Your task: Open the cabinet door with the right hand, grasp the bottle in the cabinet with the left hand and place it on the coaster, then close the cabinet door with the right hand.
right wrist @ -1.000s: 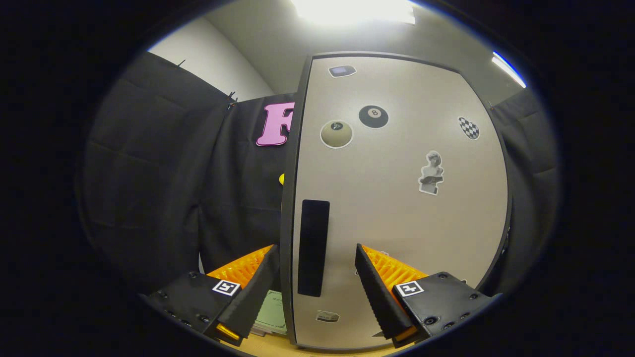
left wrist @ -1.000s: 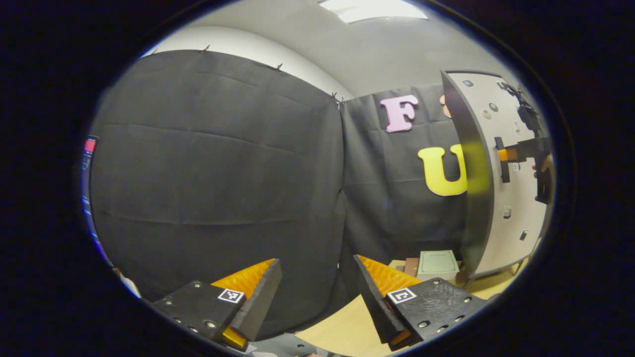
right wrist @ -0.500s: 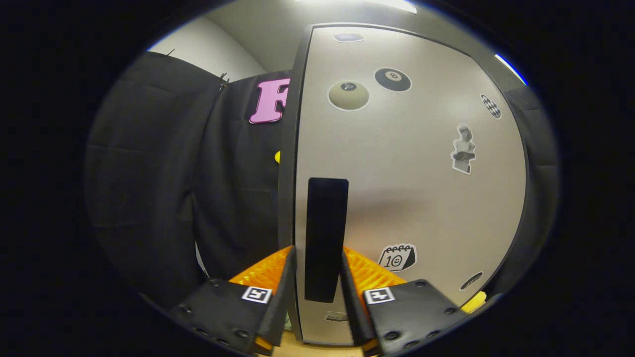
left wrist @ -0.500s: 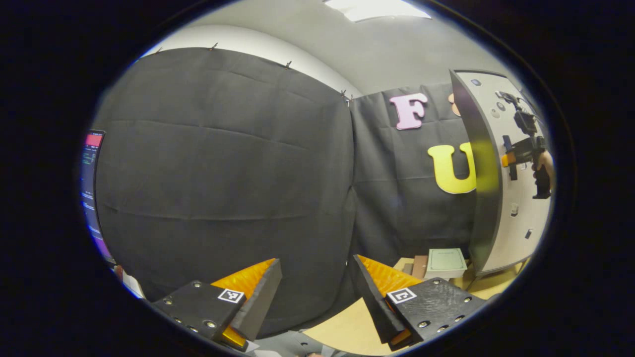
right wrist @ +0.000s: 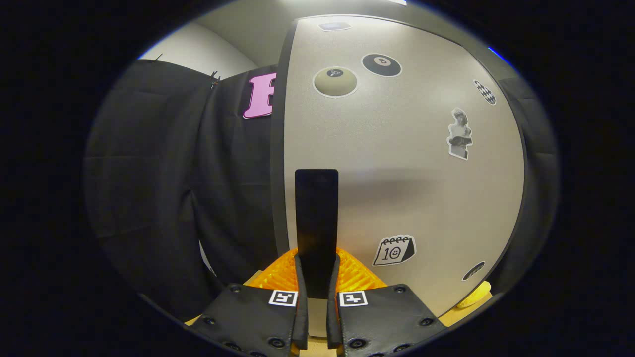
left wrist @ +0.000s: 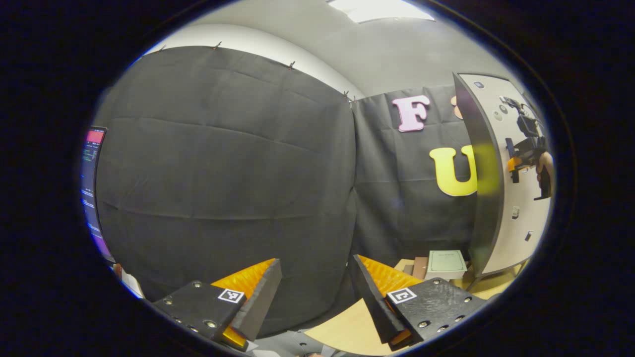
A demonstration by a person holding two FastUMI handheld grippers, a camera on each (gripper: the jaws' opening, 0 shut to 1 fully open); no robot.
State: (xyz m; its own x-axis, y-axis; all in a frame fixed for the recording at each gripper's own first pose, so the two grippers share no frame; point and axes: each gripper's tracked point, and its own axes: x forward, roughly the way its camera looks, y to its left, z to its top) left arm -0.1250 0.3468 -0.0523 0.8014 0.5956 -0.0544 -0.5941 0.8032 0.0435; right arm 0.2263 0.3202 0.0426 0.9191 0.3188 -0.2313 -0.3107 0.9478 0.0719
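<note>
Since a second ago, right gripper (right wrist: 317, 292) closed from spread apart to clamped on the tall black rectangular door handle (right wrist: 316, 225) of the pale grey cabinet door (right wrist: 402, 163) dotted with stickers. Door seemingly still shut; nothing visible of the cabinet's inside or of any bottle. Left gripper (left wrist: 315, 290) held apart and empty above the light wooden tabletop (left wrist: 342, 329). Far right, a pale green booklet (left wrist: 445, 261) lying beside the cabinet base, with the right gripper at the handle.
</note>
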